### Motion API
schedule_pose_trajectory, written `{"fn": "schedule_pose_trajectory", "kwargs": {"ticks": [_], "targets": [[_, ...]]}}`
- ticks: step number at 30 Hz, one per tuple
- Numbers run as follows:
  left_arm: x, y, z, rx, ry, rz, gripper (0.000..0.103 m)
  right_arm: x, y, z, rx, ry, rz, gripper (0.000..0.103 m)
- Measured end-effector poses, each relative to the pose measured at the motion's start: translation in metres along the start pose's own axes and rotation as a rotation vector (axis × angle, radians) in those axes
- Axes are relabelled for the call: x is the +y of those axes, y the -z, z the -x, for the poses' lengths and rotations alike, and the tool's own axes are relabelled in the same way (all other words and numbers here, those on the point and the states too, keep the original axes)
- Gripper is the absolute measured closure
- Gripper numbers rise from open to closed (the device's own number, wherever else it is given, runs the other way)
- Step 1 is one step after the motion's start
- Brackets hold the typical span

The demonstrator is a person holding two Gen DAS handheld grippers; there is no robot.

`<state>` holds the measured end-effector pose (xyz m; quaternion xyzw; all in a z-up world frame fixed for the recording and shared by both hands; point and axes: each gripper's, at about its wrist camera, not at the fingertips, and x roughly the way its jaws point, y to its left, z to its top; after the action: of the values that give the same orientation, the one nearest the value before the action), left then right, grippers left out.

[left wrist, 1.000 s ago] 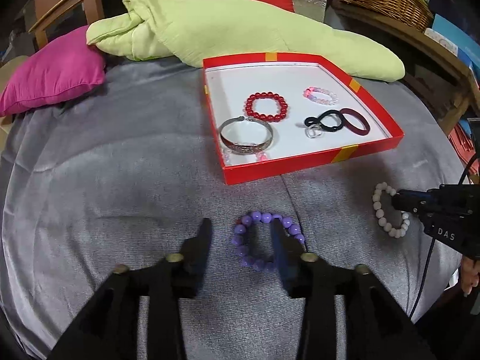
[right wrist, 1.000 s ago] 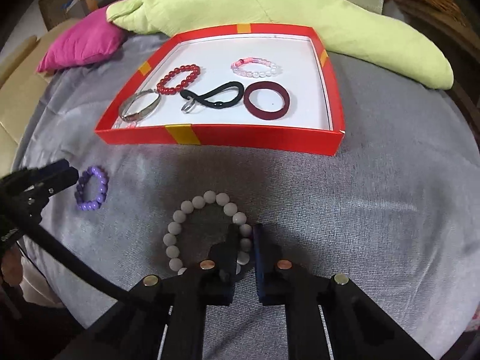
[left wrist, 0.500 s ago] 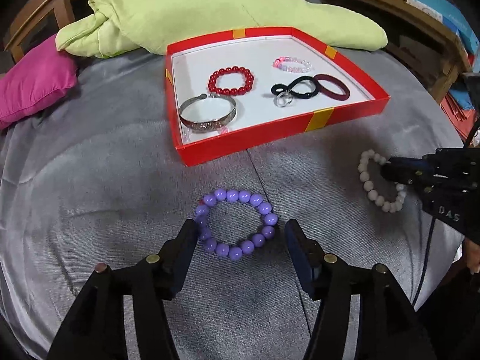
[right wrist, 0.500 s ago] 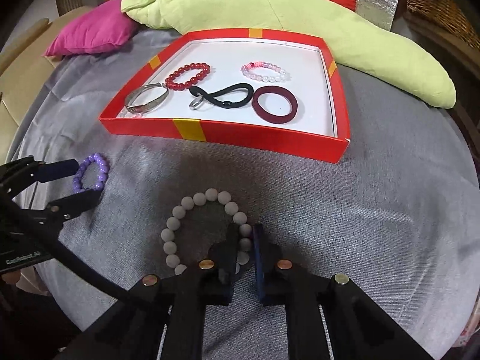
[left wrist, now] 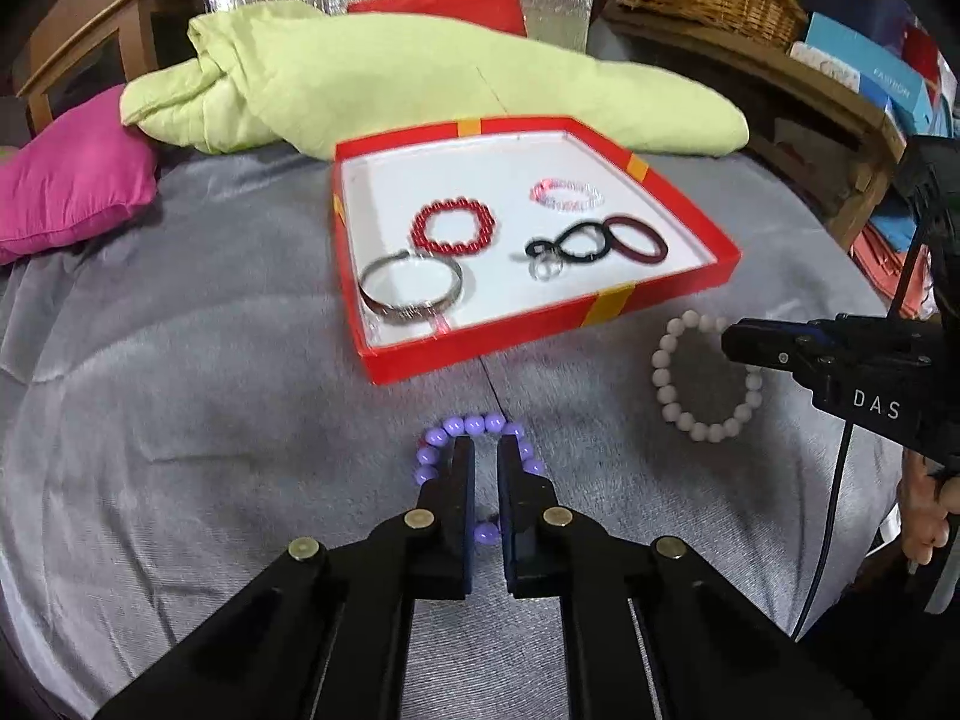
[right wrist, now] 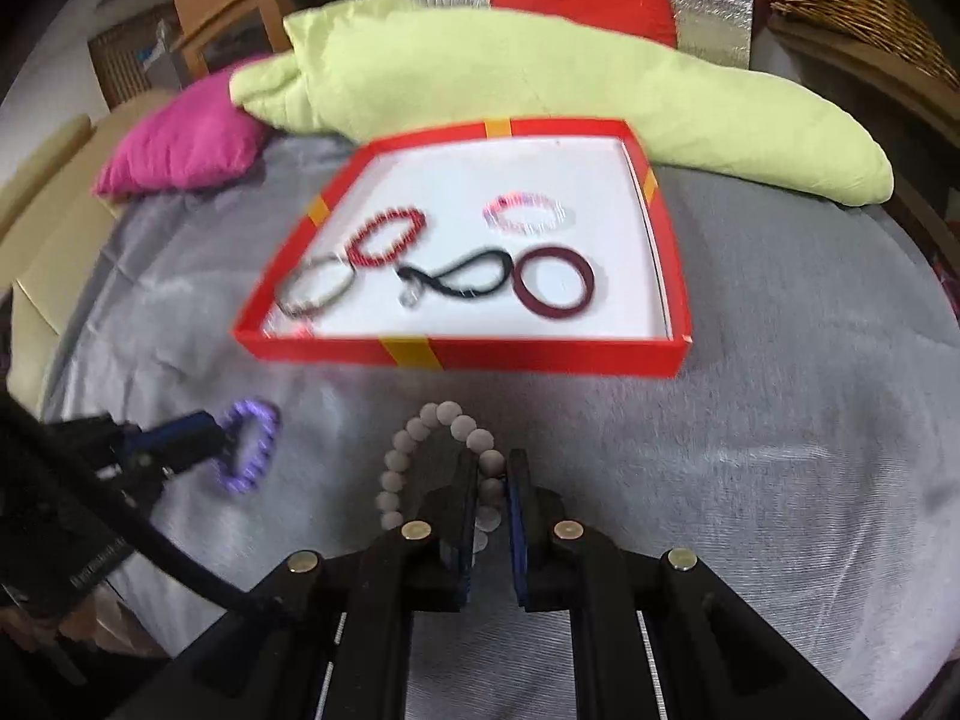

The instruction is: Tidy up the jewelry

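Observation:
A purple bead bracelet point(left wrist: 474, 423) lies on the grey cover in front of the red box point(left wrist: 510, 342). My left gripper point(left wrist: 486, 450) is shut on its near strand, one bead showing between the fingers; in the right wrist view the purple bracelet point(right wrist: 258, 414) is pinched into a heart shape at the left gripper point(right wrist: 219, 435). My right gripper point(right wrist: 493, 462) is shut on a white bead bracelet point(right wrist: 447, 414), whose loop stretches away from the fingers. In the left wrist view this white bracelet point(left wrist: 663, 378) sits at the right gripper point(left wrist: 729, 339).
The red box point(right wrist: 540, 354) holds a red bead bracelet point(left wrist: 453, 225), a silver bangle point(left wrist: 411, 288), a pink-white bracelet point(left wrist: 567, 195), a black hair tie point(left wrist: 570, 246) and a dark red bangle point(left wrist: 636, 238). Behind it lie a green cushion point(left wrist: 420, 90) and a pink pillow point(left wrist: 66, 180).
The left jaws, spread wide around the purple bracelet before, have shut on it. The right gripper stays shut on the white bracelet, whose loop now looks drawn narrower.

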<state>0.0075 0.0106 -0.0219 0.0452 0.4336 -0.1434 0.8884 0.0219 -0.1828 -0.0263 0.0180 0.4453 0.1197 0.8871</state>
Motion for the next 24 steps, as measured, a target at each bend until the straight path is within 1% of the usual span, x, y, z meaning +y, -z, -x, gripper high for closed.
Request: {"fn": "schedule_pose_trajectory", "kwargs": {"ticks": [5,9,11,12,14,16,17,18,19,20,21,24], "targets": [[0.014,-0.002,0.015,-0.044,-0.006,0.03,0.096,0.006,-0.004,0.005,-0.035,-0.04,-0.032,0.093],[0.021,-0.003,0.024,-0.071,-0.018,0.038,0.096,0.005,-0.004,0.004,-0.029,-0.054,-0.047,0.093],[0.022,-0.003,0.022,-0.06,-0.007,0.043,0.096,0.004,-0.002,0.0,-0.01,-0.046,-0.047,0.093],[0.023,-0.003,0.019,-0.042,0.014,0.048,0.096,0.004,-0.002,-0.003,0.005,-0.041,-0.046,0.093],[0.021,-0.001,0.015,-0.025,-0.005,0.047,0.096,0.003,0.001,-0.01,0.034,-0.029,-0.045,0.093],[0.016,0.0,0.009,0.006,-0.006,0.023,0.093,0.0,0.003,-0.014,0.058,-0.019,-0.05,0.093],[0.014,0.001,0.006,0.024,0.002,0.014,0.088,-0.002,0.004,-0.017,0.073,-0.014,-0.054,0.093],[0.012,0.002,0.003,0.036,0.002,0.01,0.078,-0.003,0.005,-0.018,0.083,-0.009,-0.055,0.093],[0.009,0.003,0.001,0.045,0.0,0.005,0.071,-0.004,0.006,-0.02,0.094,-0.004,-0.056,0.093],[0.008,0.004,0.0,0.052,-0.002,0.0,0.055,-0.005,0.007,-0.023,0.113,0.005,-0.055,0.093],[0.006,0.004,-0.002,0.058,-0.007,-0.005,0.045,-0.007,0.009,-0.028,0.138,0.012,-0.055,0.093],[0.001,0.005,-0.007,0.069,0.002,-0.004,0.04,-0.007,0.01,-0.029,0.141,0.013,-0.045,0.093]]}}
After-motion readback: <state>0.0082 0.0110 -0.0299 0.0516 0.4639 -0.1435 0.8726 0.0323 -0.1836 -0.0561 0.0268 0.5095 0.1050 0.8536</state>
